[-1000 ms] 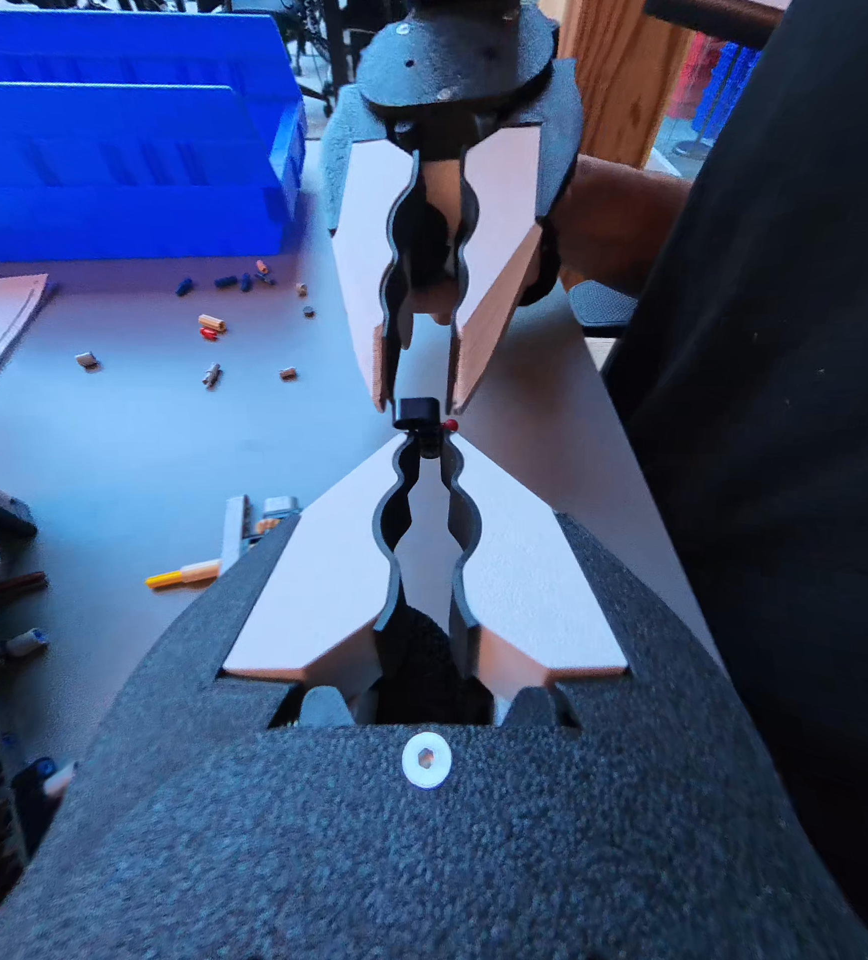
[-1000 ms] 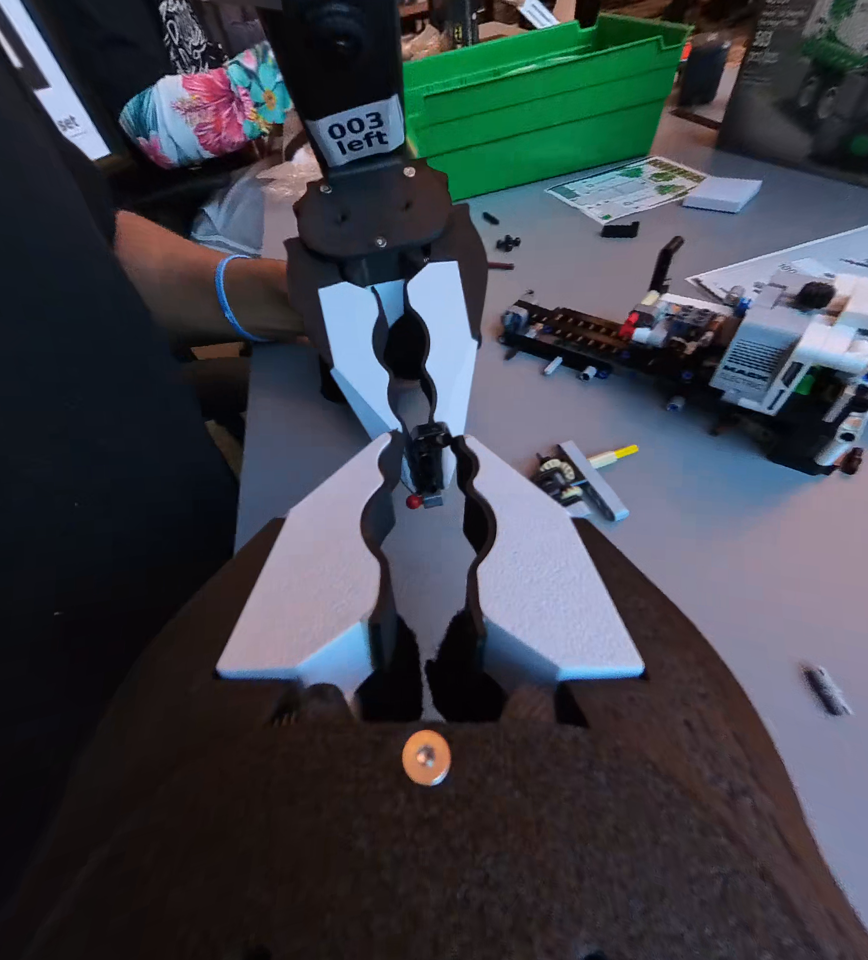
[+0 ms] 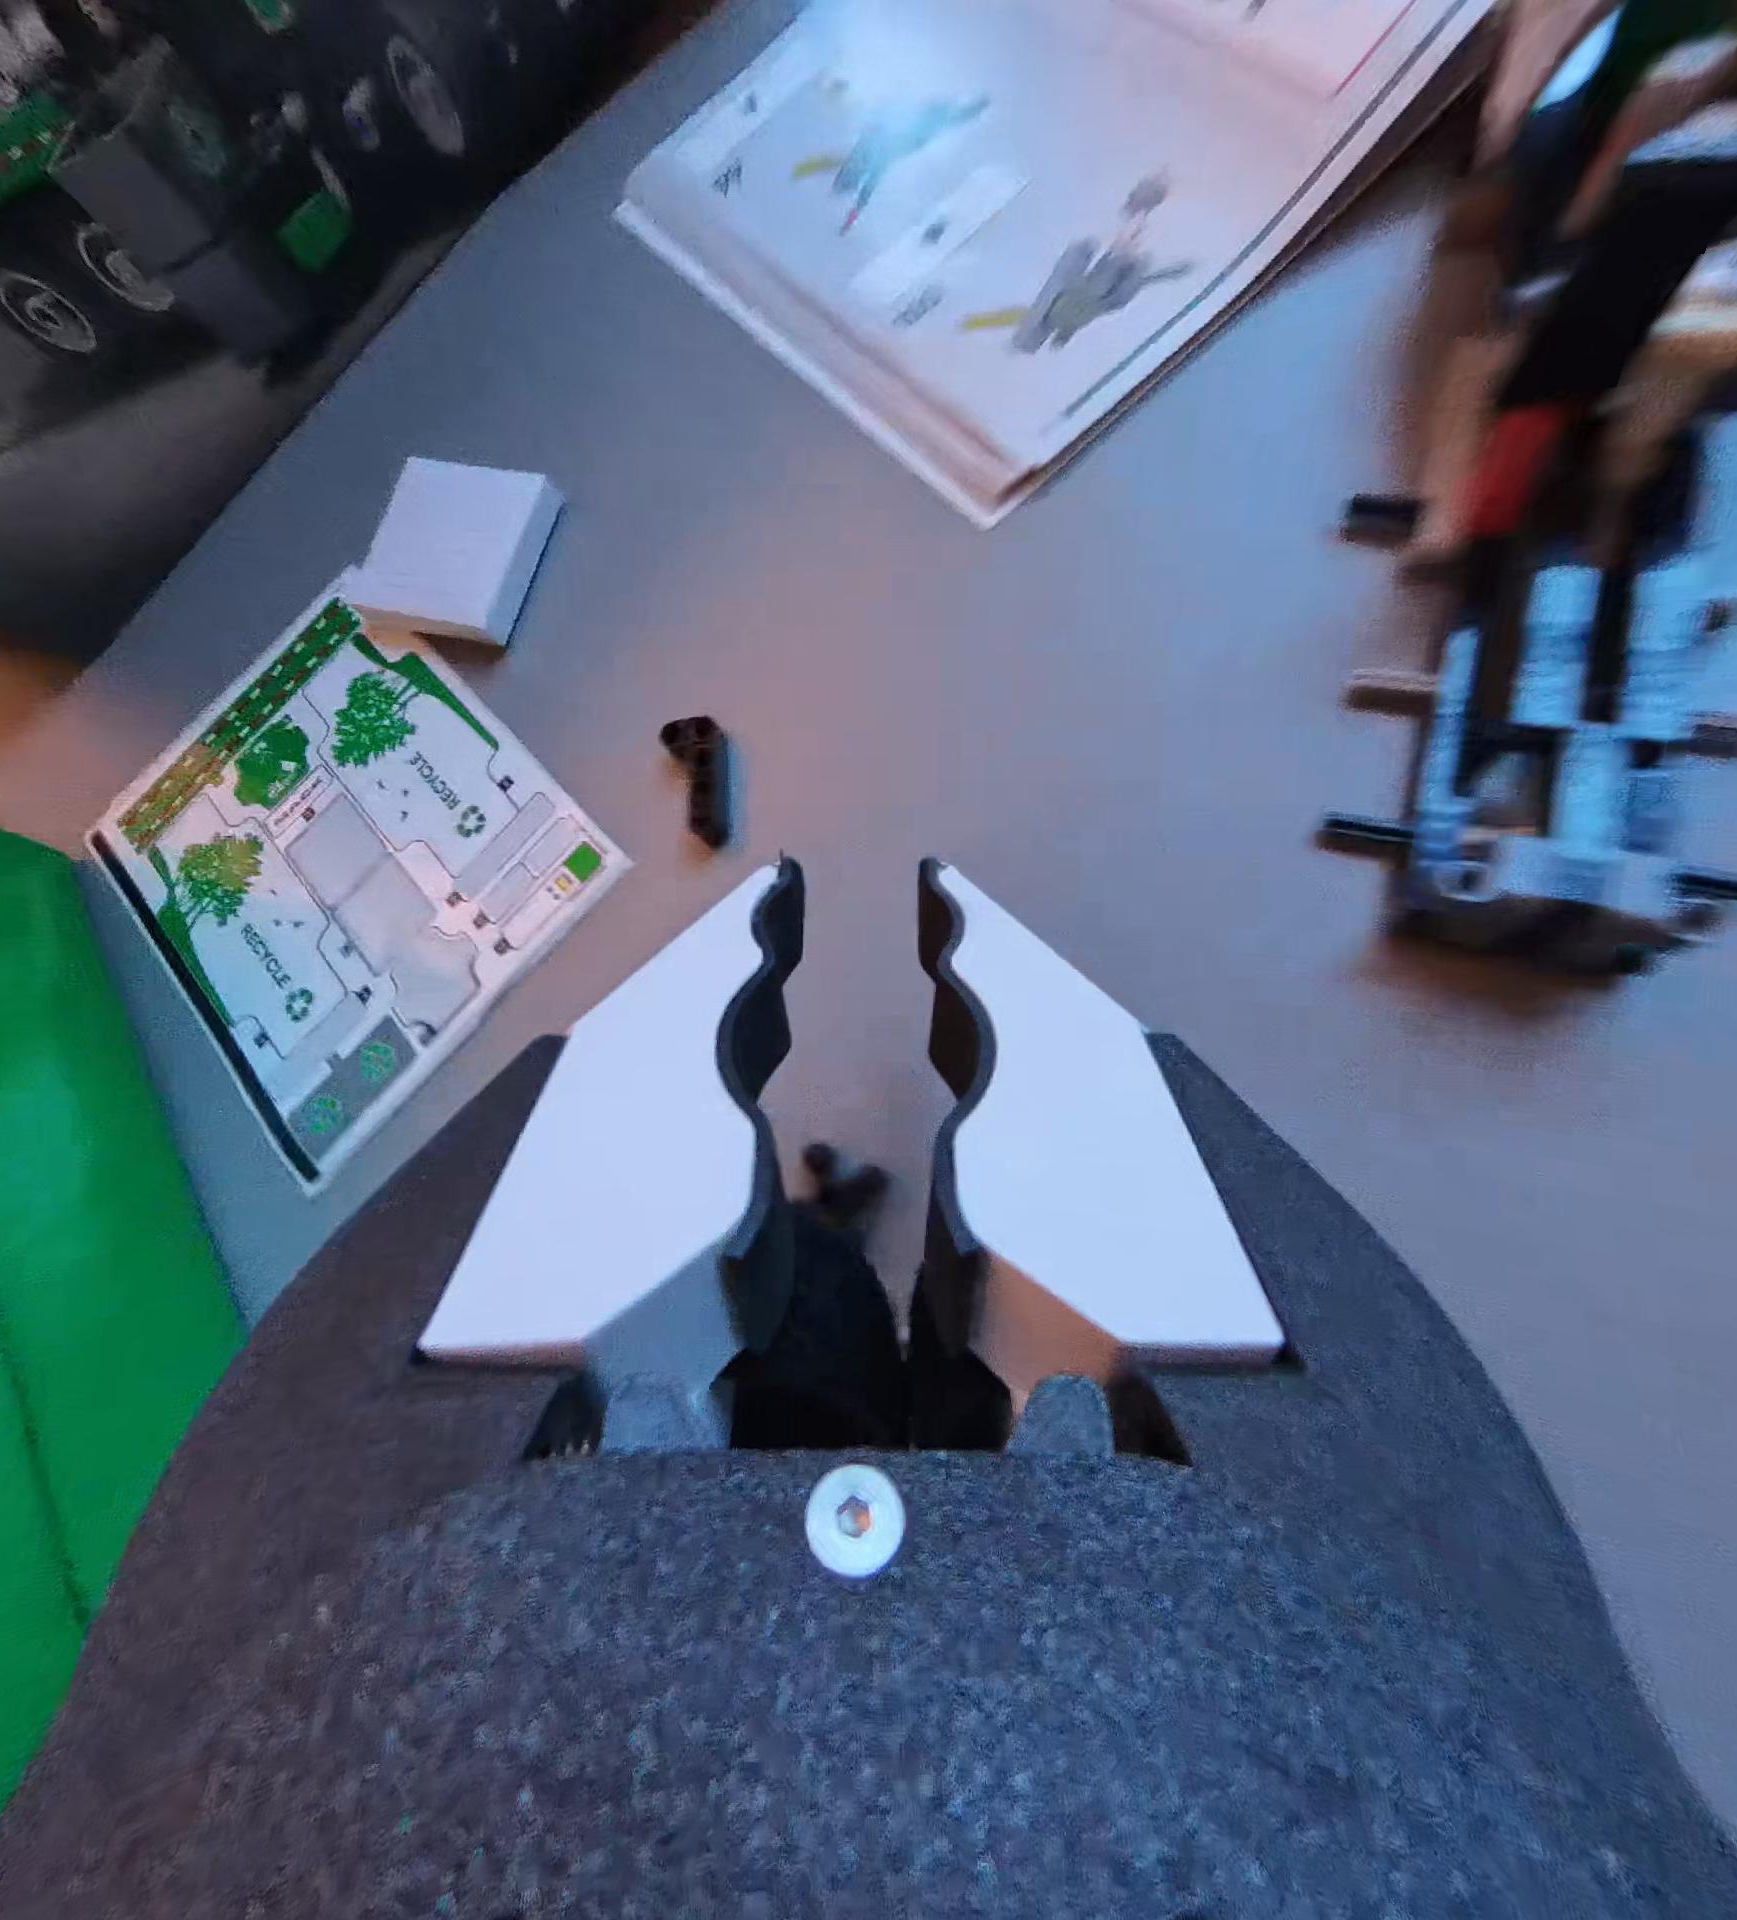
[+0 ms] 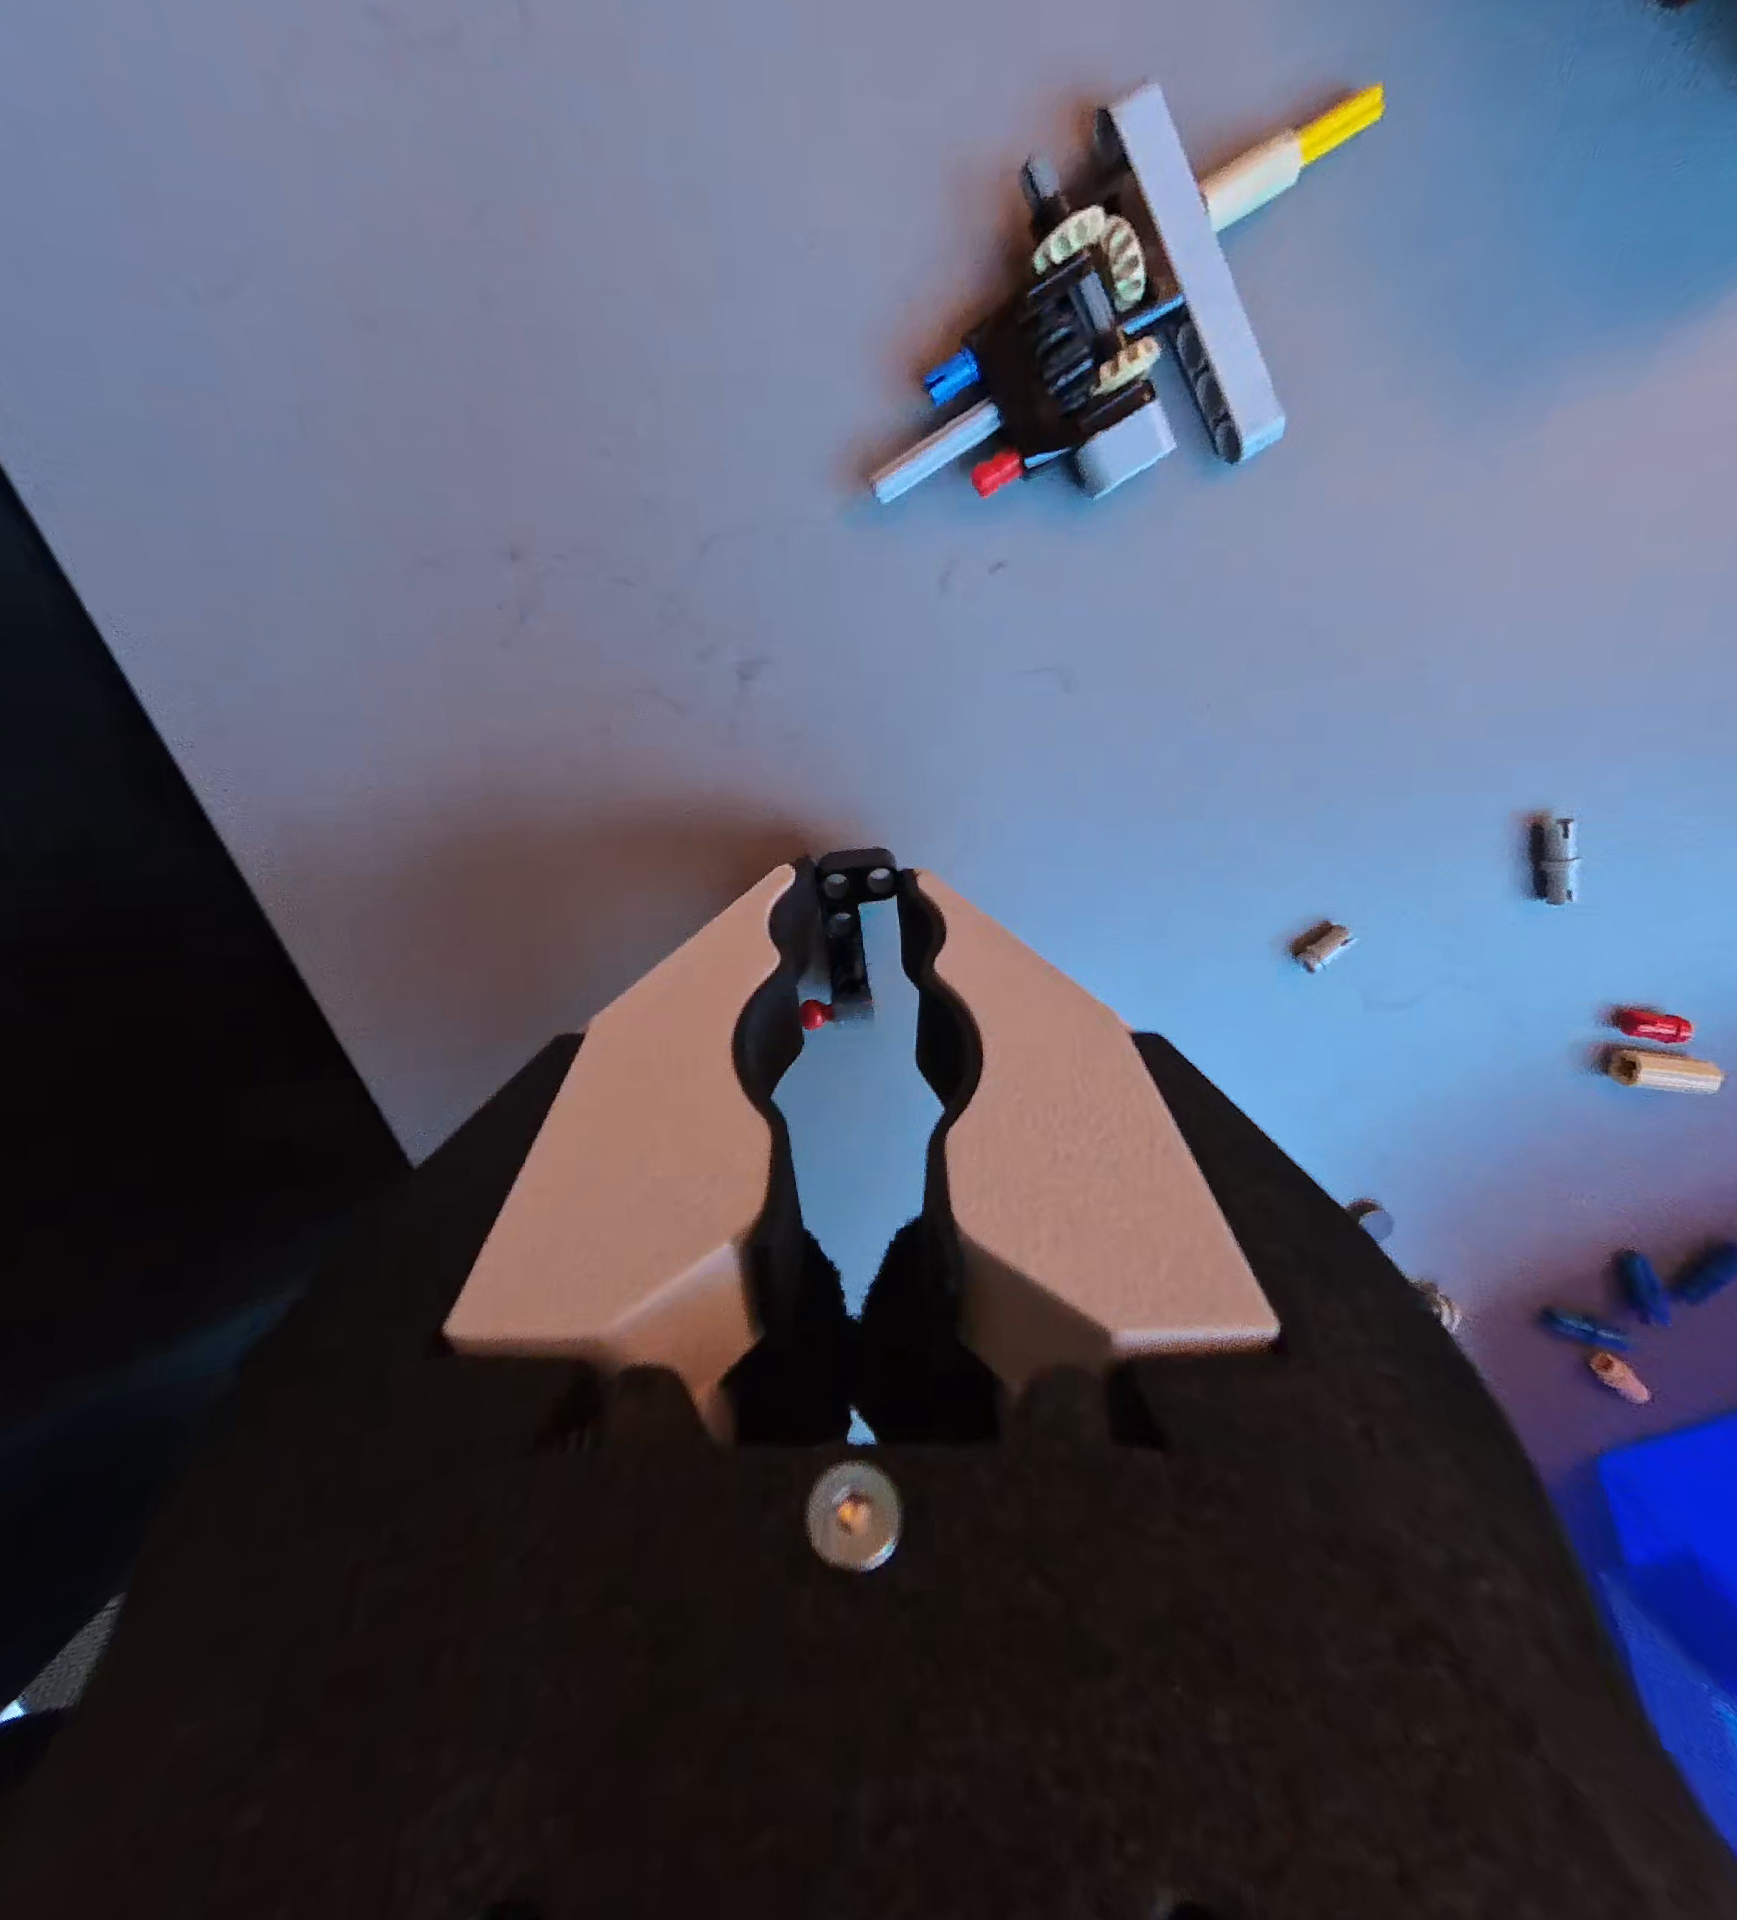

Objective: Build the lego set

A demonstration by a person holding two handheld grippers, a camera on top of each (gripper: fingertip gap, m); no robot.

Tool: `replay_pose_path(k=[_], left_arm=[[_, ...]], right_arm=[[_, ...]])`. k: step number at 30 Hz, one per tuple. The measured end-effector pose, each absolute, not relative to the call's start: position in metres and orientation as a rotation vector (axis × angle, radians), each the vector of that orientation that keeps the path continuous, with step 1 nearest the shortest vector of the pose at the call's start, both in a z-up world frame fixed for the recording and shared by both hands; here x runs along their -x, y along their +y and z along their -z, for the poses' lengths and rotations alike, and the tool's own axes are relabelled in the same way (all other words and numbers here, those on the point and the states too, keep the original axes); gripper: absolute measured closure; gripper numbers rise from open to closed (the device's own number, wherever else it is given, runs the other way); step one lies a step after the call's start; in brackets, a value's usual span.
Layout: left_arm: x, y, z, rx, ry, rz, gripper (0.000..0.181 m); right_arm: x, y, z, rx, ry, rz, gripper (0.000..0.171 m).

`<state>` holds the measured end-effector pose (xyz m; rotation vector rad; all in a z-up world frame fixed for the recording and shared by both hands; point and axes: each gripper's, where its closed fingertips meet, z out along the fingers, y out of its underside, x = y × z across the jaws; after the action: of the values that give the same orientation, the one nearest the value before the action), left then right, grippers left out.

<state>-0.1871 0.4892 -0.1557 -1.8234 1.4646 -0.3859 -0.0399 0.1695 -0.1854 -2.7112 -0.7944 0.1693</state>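
Observation:
My right gripper [image 4: 851, 878] is shut on a small black L-shaped lego piece [image 4: 846, 925] with a red pin at its lower end, held above the grey table. A small gear assembly [image 4: 1103, 312] with a grey beam and a yellow axle lies farther ahead on the right. My left gripper [image 3: 851, 868] is open and empty, above the table. A black angled lego beam [image 3: 700, 774] lies just beyond its left fingertip. Small black pins [image 3: 843, 1179] lie on the table between its fingers. The blurred partly built truck model [image 3: 1570, 790] stands at the right.
An open instruction booklet [image 3: 1030, 218] lies at the top, a sticker sheet [image 3: 355, 873] and a white pad [image 3: 464, 545] at the left beside a green bin [image 3: 22, 1195]. Loose pins [image 4: 1664, 1049] and a blue bin [image 4: 1726, 1558] lie right of my right gripper. The table edge [image 4: 168, 748] runs at the left. Spacing between my two grippers at the tips: around 35 cm.
The two grippers have parted. My left gripper has let go of the black piece, opened and swung over to the booklet side. My right gripper keeps the piece and now points down at the table.

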Motion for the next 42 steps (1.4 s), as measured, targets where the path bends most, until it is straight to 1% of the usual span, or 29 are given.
replay_pose_path(k=[4,11,15,18,22,25,30,34,36,39,42], left_arm=[[0.178,0.524,0.183,1.917,1.538,0.292,0.158],[0.169,0.544,0.184,1.898,1.493,0.235,0.162],[0.170,0.546,0.185,1.957,1.481,0.303,0.163],[0.173,0.543,0.190,1.977,1.498,0.324,0.176],[0.175,0.541,0.186,1.974,1.441,0.341,0.176],[0.172,0.532,0.168,1.915,1.388,0.390,0.176],[0.144,0.482,0.114,1.728,1.324,0.655,0.176],[0.101,0.407,0.063,1.572,1.320,1.007,0.177],[0.079,0.362,0.049,1.499,1.374,1.177,0.177],[0.055,0.317,0.050,1.447,1.440,1.231,0.176],[0.040,0.286,0.076,1.437,1.573,1.135,0.176]], right_arm=[[0.037,0.171,0.190,2.711,-0.773,-0.174,0.157],[0.043,0.183,0.190,2.655,-0.702,-0.270,0.157],[0.049,0.190,0.182,2.562,-0.670,-0.377,0.153],[0.045,0.200,0.160,2.428,-0.595,-0.442,0.152],[0.007,0.211,0.139,2.284,-0.421,-0.321,0.150],[-0.036,0.215,0.133,2.210,-0.222,-0.170,0.152],[-0.082,0.213,0.125,2.068,0.019,-0.074,0.156],[-0.090,0.213,0.124,2.030,0.016,-0.086,0.157],[-0.091,0.213,0.124,2.029,-0.005,-0.081,0.157],[-0.085,0.211,0.120,2.008,-0.045,-0.090,0.158],[-0.079,0.206,0.118,1.996,-0.046,-0.115,0.158]])
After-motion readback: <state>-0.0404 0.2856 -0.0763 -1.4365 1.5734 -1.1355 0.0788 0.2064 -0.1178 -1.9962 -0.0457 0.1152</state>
